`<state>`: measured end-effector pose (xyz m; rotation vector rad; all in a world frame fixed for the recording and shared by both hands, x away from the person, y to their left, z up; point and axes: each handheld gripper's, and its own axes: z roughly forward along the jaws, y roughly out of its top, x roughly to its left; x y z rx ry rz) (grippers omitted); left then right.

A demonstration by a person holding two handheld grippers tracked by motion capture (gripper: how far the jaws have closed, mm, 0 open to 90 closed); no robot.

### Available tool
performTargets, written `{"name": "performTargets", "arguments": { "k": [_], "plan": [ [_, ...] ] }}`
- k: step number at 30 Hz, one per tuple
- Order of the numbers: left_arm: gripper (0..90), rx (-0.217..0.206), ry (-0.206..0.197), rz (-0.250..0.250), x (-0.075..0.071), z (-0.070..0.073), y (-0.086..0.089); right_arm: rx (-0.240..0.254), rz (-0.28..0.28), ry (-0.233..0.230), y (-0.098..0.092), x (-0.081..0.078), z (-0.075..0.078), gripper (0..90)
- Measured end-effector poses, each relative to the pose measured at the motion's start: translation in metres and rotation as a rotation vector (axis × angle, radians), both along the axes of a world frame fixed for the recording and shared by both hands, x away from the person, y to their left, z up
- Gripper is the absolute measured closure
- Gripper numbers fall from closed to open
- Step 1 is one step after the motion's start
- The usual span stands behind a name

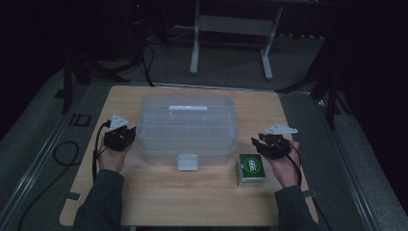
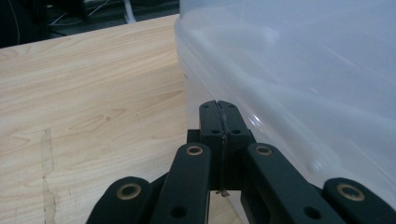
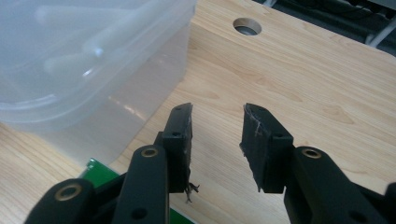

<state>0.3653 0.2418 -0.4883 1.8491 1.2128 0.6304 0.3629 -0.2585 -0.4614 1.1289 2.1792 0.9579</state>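
At table centre a translucent plastic box (image 1: 187, 127) is seen, lid on, its contents blurred by the cloudy walls. Left gripper (image 1: 126, 136): jaws pressed together on nothing, tips against or just beside the box's left end; contact cannot be judged. Right gripper (image 3: 217, 128): jaws parted with nothing between, bare wood ahead. A green carton (image 1: 251, 168) lies just beside it, largely cut off in the right gripper view. Bare table (image 1: 202, 202) is left along the near edge.
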Motion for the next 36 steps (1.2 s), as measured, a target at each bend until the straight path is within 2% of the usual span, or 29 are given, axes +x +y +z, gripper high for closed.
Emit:
{"name": "performTargets", "arguments": {
  "k": [9,12,16,18,22,24,28,32,35,36],
  "plan": [
    [90.0,-0.007,-0.013,-0.033,0.011,0.003,-0.013,0.016,0.000,0.005,-0.001,0.006,-0.001,62.1],
    [90.0,-0.006,-0.013,-0.047,0.016,0.006,-0.022,0.020,0.002,0.003,0.000,0.008,-0.001,62.1],
    [90.0,0.003,-0.017,-0.075,0.019,0.006,-0.030,0.023,-0.002,0.001,0.001,0.010,-0.001,62.1],
    [90.0,0.003,-0.017,-0.070,0.018,0.006,-0.031,0.022,-0.014,-0.012,0.002,0.010,0.001,62.2],
    [86.7,0.028,-0.013,-0.061,0.009,0.003,-0.030,0.052,-0.038,-0.070,-0.002,0.007,0.019,63.7],
    [83.5,0.025,-0.007,-0.050,0.002,-0.001,-0.026,0.065,-0.041,-0.096,-0.003,0.005,0.032,62.3],
    [78.4,0.014,0.011,-0.016,-0.012,-0.009,-0.017,0.107,-0.003,-0.134,0.000,0.004,0.058,58.3],
    [75.0,-0.026,0.016,0.033,-0.029,-0.017,-0.009,0.154,0.075,-0.126,0.017,0.007,0.077,53.6],
    [74.1,-0.035,0.031,0.052,-0.041,-0.024,-0.006,0.151,0.109,-0.116,0.033,0.011,0.084,51.4],
    [73.5,-0.035,0.031,0.052,-0.041,-0.024,-0.006,0.151,0.109,-0.116,0.033,0.011,0.084,51.4]
  ]
}}
